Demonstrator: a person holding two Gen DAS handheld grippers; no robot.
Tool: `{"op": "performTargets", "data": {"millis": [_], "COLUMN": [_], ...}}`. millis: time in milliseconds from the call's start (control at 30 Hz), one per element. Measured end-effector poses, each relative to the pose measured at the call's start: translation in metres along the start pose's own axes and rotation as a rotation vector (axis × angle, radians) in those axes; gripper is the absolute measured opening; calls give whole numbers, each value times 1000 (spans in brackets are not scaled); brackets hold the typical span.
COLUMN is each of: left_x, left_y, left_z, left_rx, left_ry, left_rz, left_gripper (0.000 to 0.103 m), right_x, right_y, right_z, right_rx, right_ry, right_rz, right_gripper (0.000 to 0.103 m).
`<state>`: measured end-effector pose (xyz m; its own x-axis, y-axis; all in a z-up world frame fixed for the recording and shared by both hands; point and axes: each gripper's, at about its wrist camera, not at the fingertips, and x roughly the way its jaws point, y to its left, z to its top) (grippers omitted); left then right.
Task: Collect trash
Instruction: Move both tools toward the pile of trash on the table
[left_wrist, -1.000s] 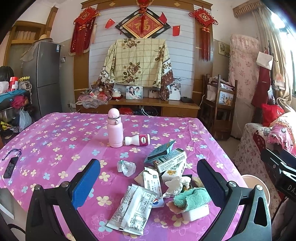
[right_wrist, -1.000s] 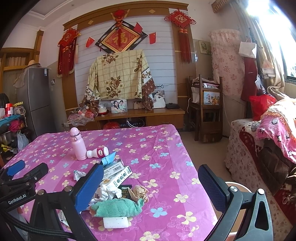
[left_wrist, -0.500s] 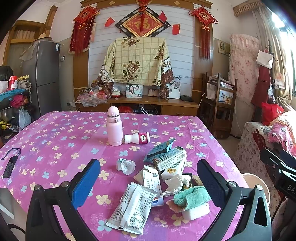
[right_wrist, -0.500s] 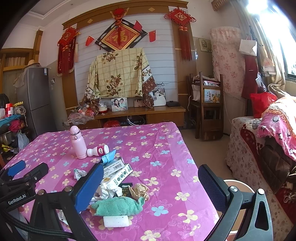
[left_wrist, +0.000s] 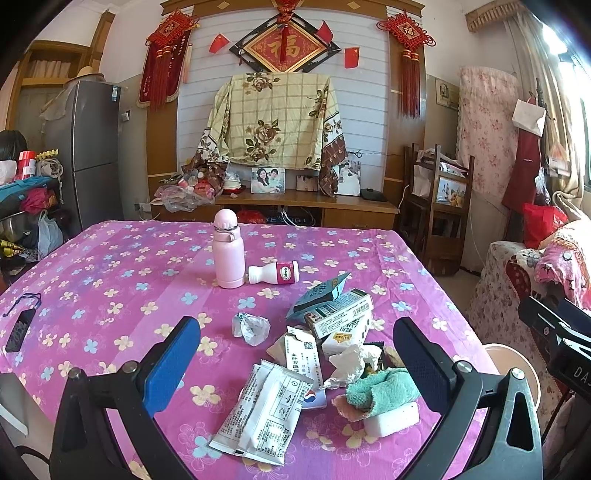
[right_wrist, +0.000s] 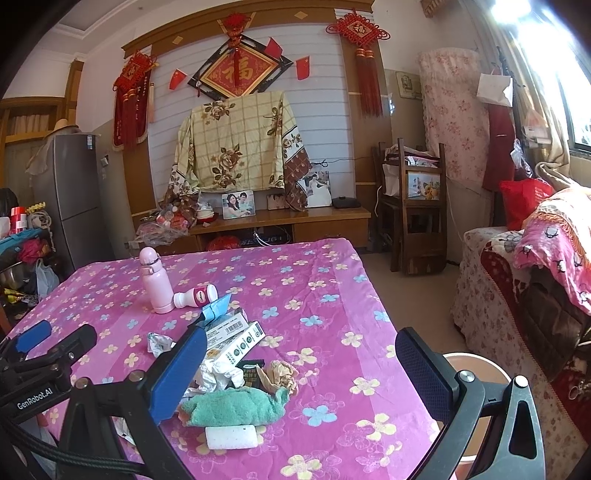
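Note:
A heap of trash lies on the pink flowered tablecloth (left_wrist: 110, 280): white wrappers (left_wrist: 264, 410), small cartons (left_wrist: 338, 312), crumpled tissue (left_wrist: 251, 326), a green cloth (left_wrist: 384, 387) and a white block (left_wrist: 391, 422). My left gripper (left_wrist: 295, 362) is open and empty, held above the near edge of the heap. My right gripper (right_wrist: 299, 373) is open and empty, right of the heap; the green cloth (right_wrist: 232, 404) and cartons (right_wrist: 236, 336) lie by its left finger. A beige bin (right_wrist: 476, 373) stands on the floor past the table's right edge.
A pink flask (left_wrist: 228, 254) stands mid-table with a small white bottle (left_wrist: 273, 273) lying beside it. A black tag (left_wrist: 20, 330) lies at the table's left edge. A sofa (right_wrist: 535, 295) stands to the right, a wooden cabinet (left_wrist: 306, 206) behind the table.
Both views have shifted only slightly. Both grippers stay open and empty, and the trash has not moved.

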<state>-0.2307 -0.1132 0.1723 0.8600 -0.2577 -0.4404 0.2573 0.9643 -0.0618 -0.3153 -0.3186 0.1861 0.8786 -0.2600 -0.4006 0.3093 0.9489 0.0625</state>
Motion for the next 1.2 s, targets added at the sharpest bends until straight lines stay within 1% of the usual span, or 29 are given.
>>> {"op": "performTargets", "data": {"millis": [300,467,833,1200], "left_x": [4,5,5,7], "left_y": [0,0,1,2], "left_z": [-4,-5,-4,-7], "left_rx": [-8,-7,-8,-9], "left_ry": [14,20,21,32], "left_rz": [5,7,8,5], "left_gripper": [103,103,103,103], "right_x": [0,4,5,7], "right_y": [-2,-5,0,2], "right_z": [-1,-4,-5,-7], "right_rx": [5,10,-27,-42], "right_ry": [5,29,35,47], "right_rz": [5,14,-3,0], "right_gripper": [103,103,103,103]}}
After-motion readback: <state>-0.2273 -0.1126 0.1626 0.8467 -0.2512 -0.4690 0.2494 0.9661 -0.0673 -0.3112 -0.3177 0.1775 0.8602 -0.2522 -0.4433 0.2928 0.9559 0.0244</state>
